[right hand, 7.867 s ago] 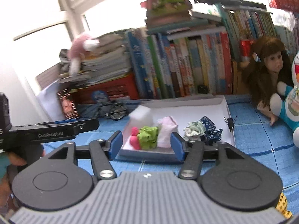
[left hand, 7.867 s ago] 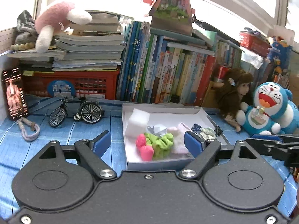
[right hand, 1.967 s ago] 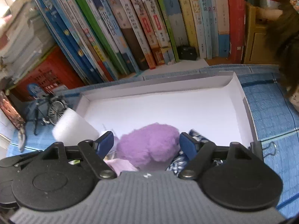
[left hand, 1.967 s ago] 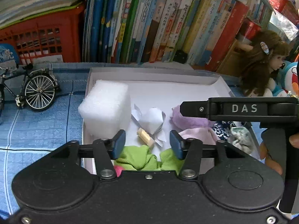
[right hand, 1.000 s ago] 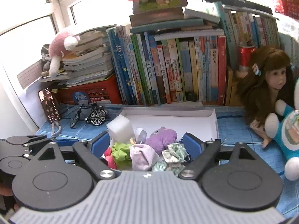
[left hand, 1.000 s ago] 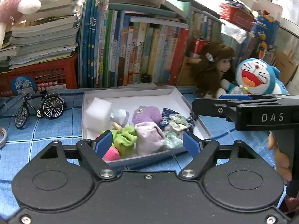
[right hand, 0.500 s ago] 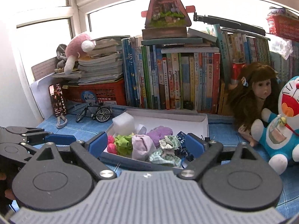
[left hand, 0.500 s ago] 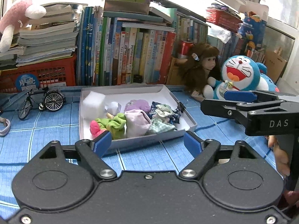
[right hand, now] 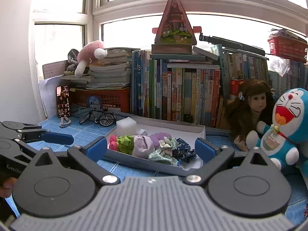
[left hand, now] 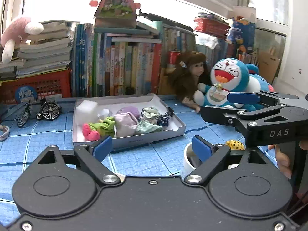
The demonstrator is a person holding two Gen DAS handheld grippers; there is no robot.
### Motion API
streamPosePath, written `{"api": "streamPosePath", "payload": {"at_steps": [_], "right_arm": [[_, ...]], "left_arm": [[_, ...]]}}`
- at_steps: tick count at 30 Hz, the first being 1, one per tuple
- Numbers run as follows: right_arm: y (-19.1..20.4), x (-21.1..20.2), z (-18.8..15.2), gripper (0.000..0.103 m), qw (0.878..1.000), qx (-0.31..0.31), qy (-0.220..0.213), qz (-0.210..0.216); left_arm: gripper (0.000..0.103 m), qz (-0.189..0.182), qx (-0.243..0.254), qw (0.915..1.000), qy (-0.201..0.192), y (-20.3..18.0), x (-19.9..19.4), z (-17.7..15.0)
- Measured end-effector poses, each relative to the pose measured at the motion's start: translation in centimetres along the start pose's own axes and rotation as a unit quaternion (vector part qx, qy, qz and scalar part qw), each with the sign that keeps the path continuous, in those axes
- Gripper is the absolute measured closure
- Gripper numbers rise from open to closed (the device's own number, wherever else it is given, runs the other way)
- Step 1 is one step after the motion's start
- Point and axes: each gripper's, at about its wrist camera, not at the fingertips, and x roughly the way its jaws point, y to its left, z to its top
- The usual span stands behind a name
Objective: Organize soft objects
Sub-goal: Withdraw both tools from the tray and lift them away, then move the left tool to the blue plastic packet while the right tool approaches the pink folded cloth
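Note:
A shallow white tray (left hand: 179, 129) (right hand: 202, 130) sits on the blue checked cloth. It holds several soft things: a white foam block (left hand: 86, 109) (right hand: 126, 125), a pink piece (left hand: 89, 132), a green scrunchie (left hand: 105, 126) (right hand: 125, 142), a pale lilac cloth (left hand: 126, 124) (right hand: 141, 147), a purple plush (left hand: 129, 110) (right hand: 160, 137), and patterned scrunchies (left hand: 152, 118) (right hand: 169, 150). My left gripper (left hand: 152, 147) is open and empty, held back from the tray's front. My right gripper (right hand: 151, 150) is open and empty, also short of the tray; it shows at the right of the left wrist view (left hand: 240, 104).
A wall of books (left hand: 119, 65) and a red basket (left hand: 38, 86) stand behind the tray. A toy bicycle (left hand: 38, 111) is at the left. A doll (left hand: 190, 77) and a Doraemon plush (left hand: 225, 82) sit at the right. A white cup (left hand: 189, 163) and a yellow spotted thing (left hand: 234, 144) lie near my left gripper.
Both grippers have drawn back and up from the tray, which looks smaller and farther now. The purple plush now lies in the tray. Both grippers stay open.

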Motion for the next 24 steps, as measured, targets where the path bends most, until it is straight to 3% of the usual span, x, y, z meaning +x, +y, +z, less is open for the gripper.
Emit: {"api": "streamPosePath", "payload": {"at_steps": [10,16,24], "right_arm": [[-0.1,-3.1,-2.8,0.000,0.999,0.001,-0.030,-0.015],[0.1,-4.0,-4.9,0.000,0.999,0.004,-0.034,-0.026],[-0.2,-3.9,-7.5,0.000,0.999,0.005,-0.012,-0.043]], "left_arm": [[0.011,0.001,-0.002,0.9996,-0.027,-1.9,-2.1,-3.4],[0.011,0.003,-0.014,0.9996,-0.024,-2.3,-2.9,-5.4],[0.031,-0.010,-0.036,0.9992,0.017,-2.4,-3.2,-7.7]]}}
